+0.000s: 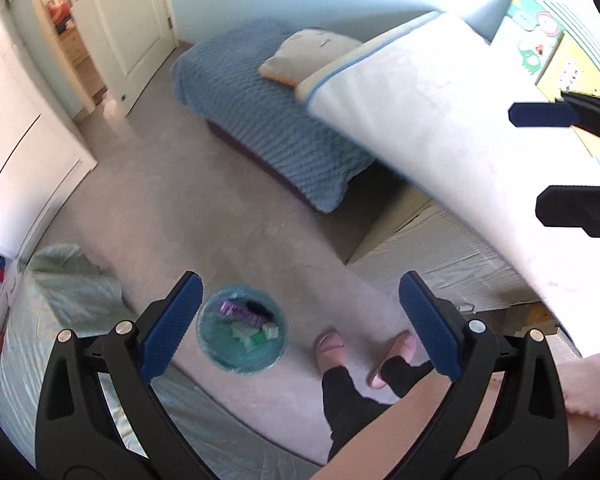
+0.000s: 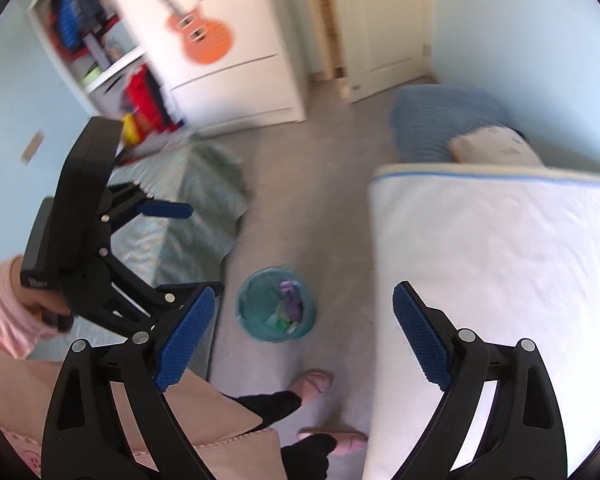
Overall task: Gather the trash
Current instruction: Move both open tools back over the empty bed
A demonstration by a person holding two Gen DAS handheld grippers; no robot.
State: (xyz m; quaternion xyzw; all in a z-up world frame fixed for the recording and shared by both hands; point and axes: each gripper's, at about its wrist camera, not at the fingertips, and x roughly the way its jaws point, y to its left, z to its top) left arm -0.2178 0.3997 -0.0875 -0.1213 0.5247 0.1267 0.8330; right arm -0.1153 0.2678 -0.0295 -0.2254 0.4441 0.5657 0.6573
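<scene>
A small round teal bin with a plastic liner stands on the grey floor. Inside it lie a purple wrapper, a dark piece and some green and white scraps. My left gripper hangs above the floor, open and empty, and the bin shows just inside its left pad. In the right wrist view the bin sits between the pads of my right gripper, far below it; that gripper is open and empty too. The left gripper shows there at the left, the right gripper at the left view's right edge.
A white mattress lies to the right, with a blue quilted cover and a pillow behind. A green-covered bed is on the left. A white wardrobe and a door stand at the back. The person's pink slippers are near the bin.
</scene>
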